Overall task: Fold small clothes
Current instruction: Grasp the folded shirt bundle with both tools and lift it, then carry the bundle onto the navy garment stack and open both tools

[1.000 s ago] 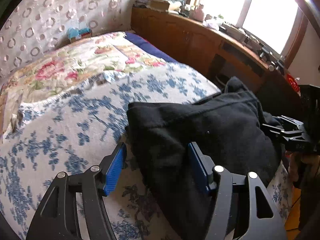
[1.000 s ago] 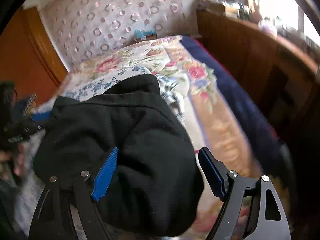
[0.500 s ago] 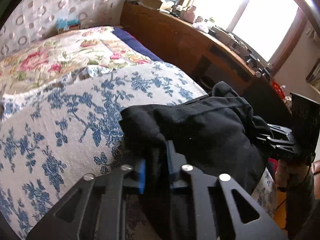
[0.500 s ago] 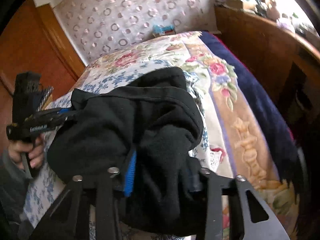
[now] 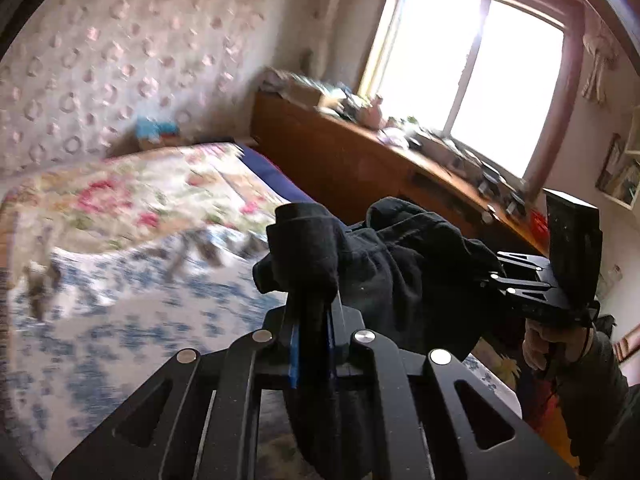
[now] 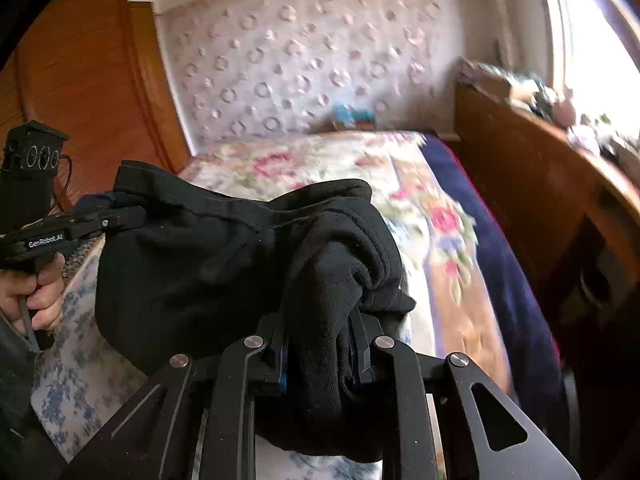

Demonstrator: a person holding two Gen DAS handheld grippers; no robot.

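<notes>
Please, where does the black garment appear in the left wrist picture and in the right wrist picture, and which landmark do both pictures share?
Left wrist view: black garment right of centre, above the bed.
Right wrist view: black garment centre-left, hanging over the bed.
Shared landmark: blue box at the foot of the circle-patterned wall.

My count: 1 black fleece garment (image 5: 404, 276), 2 black two-finger grippers w/ blue pads – left (image 5: 312, 332), right (image 6: 320, 344); 1 floral-quilted bed (image 5: 132, 216), 1 bright window (image 5: 468, 72).
</notes>
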